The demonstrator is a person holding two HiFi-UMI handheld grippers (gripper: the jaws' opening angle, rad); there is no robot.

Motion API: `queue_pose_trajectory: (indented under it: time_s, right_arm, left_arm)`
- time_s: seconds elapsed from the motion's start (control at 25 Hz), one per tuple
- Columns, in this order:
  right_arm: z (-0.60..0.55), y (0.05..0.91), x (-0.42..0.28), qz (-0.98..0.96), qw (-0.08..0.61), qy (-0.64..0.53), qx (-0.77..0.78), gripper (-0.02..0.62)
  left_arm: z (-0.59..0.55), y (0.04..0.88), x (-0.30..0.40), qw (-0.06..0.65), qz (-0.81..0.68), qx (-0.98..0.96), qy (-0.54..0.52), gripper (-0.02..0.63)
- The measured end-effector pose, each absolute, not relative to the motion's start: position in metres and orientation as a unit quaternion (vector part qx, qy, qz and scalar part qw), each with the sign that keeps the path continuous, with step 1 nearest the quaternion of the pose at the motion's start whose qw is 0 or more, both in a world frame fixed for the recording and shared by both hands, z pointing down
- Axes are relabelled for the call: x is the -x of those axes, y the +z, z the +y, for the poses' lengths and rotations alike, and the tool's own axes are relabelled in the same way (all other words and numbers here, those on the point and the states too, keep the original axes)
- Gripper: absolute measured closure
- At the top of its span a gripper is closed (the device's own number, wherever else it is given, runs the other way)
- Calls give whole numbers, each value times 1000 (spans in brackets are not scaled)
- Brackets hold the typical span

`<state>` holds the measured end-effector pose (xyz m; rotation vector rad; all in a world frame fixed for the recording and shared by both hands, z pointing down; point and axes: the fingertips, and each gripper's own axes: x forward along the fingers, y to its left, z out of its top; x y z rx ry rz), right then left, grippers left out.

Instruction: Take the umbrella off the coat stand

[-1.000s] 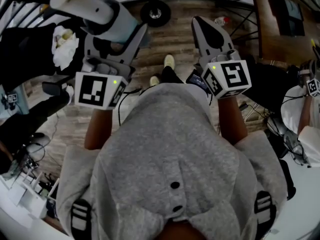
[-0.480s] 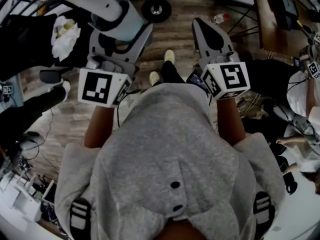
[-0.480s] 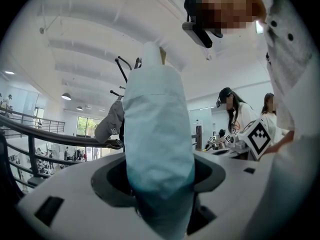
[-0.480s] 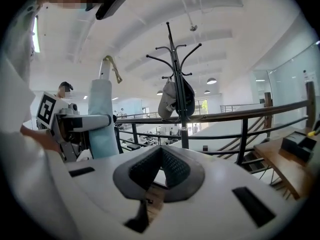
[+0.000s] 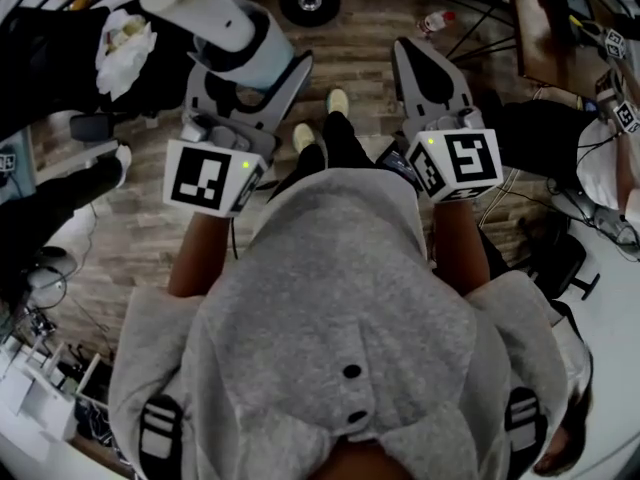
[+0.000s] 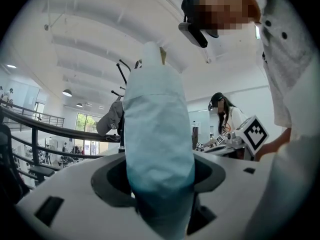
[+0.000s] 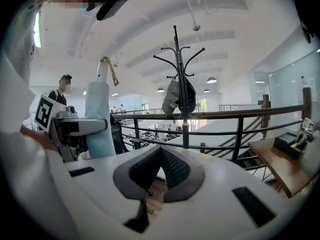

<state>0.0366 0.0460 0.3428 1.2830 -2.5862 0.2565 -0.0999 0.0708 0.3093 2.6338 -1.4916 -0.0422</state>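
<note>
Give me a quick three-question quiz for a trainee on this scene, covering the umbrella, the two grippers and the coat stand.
1. Which gripper's jaws are closed on the umbrella? A left, B right, C neither.
2. True or false: the umbrella hangs on the coat stand.
3. Fill in: the right gripper has ____ between its jaws.
Key: 1 A, the left gripper. 2 false. 3 nothing.
</note>
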Motion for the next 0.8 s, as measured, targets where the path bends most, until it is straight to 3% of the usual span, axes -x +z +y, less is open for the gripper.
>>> queue_pose_trajectory:
  time_s: [0.8]
  right_arm:
    - [88,318,-137,-877,101,103,-458,583]
  left_arm:
    - [121,299,17,74,-501,-862,23,307]
